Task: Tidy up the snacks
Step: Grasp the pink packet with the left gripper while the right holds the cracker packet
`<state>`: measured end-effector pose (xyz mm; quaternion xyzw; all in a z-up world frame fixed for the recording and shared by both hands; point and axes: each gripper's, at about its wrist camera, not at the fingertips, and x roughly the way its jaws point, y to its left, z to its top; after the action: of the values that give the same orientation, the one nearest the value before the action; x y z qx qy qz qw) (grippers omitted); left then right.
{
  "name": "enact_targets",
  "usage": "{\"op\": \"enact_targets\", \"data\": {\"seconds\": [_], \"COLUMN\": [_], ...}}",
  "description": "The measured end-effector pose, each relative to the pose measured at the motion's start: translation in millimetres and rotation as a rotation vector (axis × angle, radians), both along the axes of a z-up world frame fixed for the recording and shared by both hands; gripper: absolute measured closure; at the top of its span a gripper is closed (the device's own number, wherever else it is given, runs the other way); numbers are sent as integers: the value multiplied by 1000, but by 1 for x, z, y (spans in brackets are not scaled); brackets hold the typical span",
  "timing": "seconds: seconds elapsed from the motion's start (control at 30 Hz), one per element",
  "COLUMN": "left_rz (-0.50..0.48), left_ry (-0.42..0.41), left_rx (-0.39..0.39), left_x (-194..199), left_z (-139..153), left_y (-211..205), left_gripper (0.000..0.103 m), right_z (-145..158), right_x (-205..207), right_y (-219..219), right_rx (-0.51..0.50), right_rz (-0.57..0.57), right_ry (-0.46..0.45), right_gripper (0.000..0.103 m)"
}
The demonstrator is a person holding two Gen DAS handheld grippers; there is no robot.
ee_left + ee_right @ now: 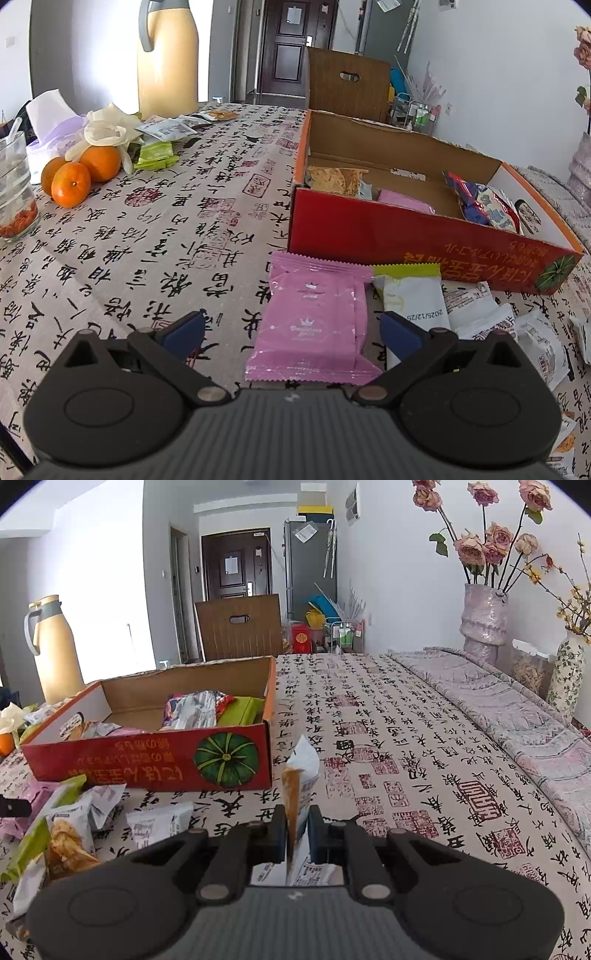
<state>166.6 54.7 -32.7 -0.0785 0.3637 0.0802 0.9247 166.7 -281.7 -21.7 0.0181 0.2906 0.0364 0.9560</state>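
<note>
Pinched upright between the pads of the right hand-held gripper (pixel 297 834), a thin white snack packet (pixel 301 775) stands on edge, its orange-brown side turned left and its top corner pointing away from the camera. The jaws are closed right down on it, with only the packet's thickness between them.

From this grip the red cardboard box (pixel 147 760) lies ahead and to the left, its near right corner, the one with the green pumpkin print, just beyond the packet's tip. The box runs long from left to right across the view, its open top already holding several wrappers. Judging from this, the packet needs to travel up over the near wall and leftward to land inside; the wall stands between packet and box floor, so a lift comes before the sideways carry.

On the other side, the left hand-held gripper (pixel 291 332) hangs with its jaws spread wide and nothing in them. A pink packet (pixel 314 317) lies flat on the surface between its blue fingertips (pixel 184 328), long axis pointing away toward the box wall, untouched by either pad. More white and green packets (pixel 410 295) lie just to the right of it, against the foot of the box.
</note>
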Motion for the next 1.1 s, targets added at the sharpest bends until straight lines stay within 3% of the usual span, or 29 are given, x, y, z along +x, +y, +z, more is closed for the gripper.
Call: {"op": "enact_targets", "data": {"seconds": [0.1, 0.23, 0.37, 0.5, 0.9, 1.1], "left_rz": [-14, -28, -35, -65, -72, -68], "left_ry": [11, 25, 29, 18, -32, -88], "left_rx": [7, 1, 3, 15, 21, 17], "left_x": [4, 9, 13, 12, -1, -17], "left_z": [-2, -4, -6, -6, 1, 19], "left_y": [-3, -3, -5, -8, -9, -5], "left_gripper": [4, 25, 28, 40, 41, 41], "right_z": [1, 2, 1, 1, 2, 11], "right_x": [-1, -2, -3, -3, -7, -8], "right_y": [0, -1, -1, -1, 0, 1], "right_rx": [3, 5, 7, 6, 12, 13], "right_rz": [-1, -5, -7, -6, -1, 9], "right_ry": [-7, -9, -8, -8, -17, -43], "right_gripper": [92, 92, 92, 92, 92, 92]}}
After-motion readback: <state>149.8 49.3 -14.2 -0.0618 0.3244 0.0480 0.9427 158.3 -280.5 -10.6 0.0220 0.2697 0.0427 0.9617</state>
